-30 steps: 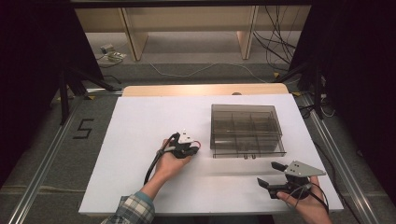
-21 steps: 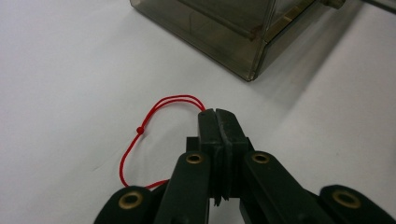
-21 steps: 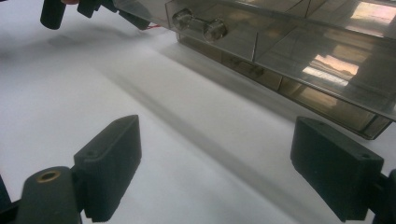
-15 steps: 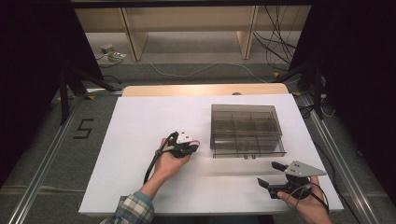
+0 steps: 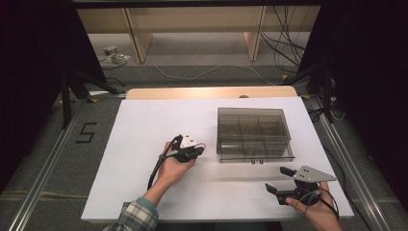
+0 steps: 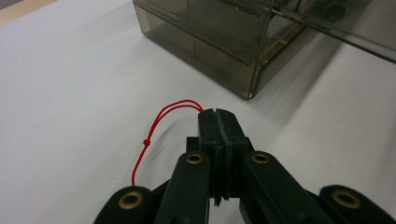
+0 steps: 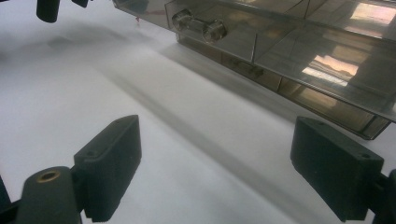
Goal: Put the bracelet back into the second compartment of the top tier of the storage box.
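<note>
A thin red string (image 6: 161, 122) is pinched between the closed jaws of the left gripper (image 6: 217, 113). Just ahead of it stands a clear box (image 5: 253, 134). The right gripper (image 7: 215, 168) is held wide open, near the box's front.

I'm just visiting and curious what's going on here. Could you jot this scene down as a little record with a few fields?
Surface: white table
Box: smoky clear compartment box, drawer knobs on its near side
Left gripper: shut on a red string, just left of the box
Red string: loop trailing onto the table, small bead on it
Right gripper: open, holding nothing, facing the box front
Hands: one on each gripper, plaid sleeve on the left
</note>
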